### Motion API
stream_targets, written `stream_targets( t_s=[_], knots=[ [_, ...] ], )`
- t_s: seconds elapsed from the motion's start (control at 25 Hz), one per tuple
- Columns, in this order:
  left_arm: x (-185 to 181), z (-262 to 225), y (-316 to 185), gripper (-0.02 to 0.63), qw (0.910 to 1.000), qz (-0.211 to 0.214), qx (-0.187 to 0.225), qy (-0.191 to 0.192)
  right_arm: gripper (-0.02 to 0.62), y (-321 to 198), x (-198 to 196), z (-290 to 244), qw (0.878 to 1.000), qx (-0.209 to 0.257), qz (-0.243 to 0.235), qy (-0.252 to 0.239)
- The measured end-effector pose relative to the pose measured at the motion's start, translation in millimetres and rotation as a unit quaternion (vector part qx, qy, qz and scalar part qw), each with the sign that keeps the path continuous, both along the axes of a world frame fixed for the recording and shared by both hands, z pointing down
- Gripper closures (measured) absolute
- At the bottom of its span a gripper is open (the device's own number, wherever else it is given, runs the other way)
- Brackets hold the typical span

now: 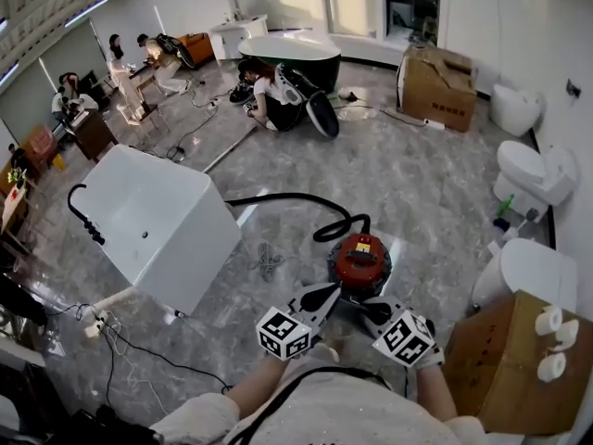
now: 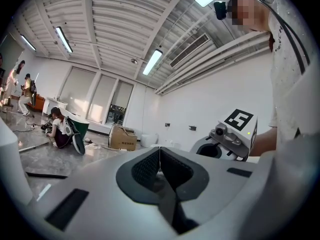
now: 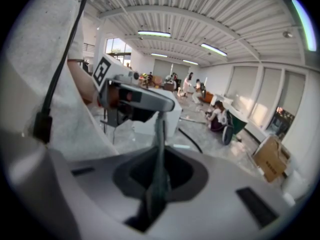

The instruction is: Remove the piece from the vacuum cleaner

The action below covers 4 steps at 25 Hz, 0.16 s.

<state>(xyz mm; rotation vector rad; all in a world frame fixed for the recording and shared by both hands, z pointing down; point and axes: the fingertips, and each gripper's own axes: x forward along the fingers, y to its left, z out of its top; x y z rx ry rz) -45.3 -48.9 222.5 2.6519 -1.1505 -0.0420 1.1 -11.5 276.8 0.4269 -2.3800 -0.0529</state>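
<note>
Vacuum cleaner (image 1: 361, 260), red and round, is sitting on the grey stone floor (image 1: 417, 179) right in front of the person, whose two forearms are reaching forward side by side from the bottom of the head view. The left tongs (image 1: 322, 295) are resting at the near left edge of the machine; they are pointing about level, and their own view is showing the dark pads meeting along one thin line with nothing between them. The right tongs (image 1: 372, 310) are angling downward at the machine's near right edge, just beside the left ones. Their jaws are standing narrow and pressing on a thin grey strip (image 3: 160, 134) that is rising out of the gap; what it is cannot be made out through the blur. A black hose (image 1: 296, 198) is curving away from the top of the machine across the floor. To the left a large white tub (image 1: 157, 221) is standing, and to the right an open cardboard box (image 1: 500, 364) is standing with paper rolls (image 1: 552, 343) beside it. Farther off, white toilets (image 1: 533, 170) are lining the right wall, another carton (image 1: 437, 86) is sitting near the windows, and a crouching person (image 1: 269, 91) is working beside a dark bathtub (image 1: 292, 54).
</note>
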Motion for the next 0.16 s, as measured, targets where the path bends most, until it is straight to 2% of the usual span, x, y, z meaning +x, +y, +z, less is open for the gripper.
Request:
stream_targets(
  t_s=[0.16],
  knots=[
    [5.3, 5.4, 5.5, 0.584, 0.9999, 0.006, -0.01, -0.003, 0.555, 8.5, 3.8, 2.3, 1.0, -0.009, -0.002, 0.005]
  ],
)
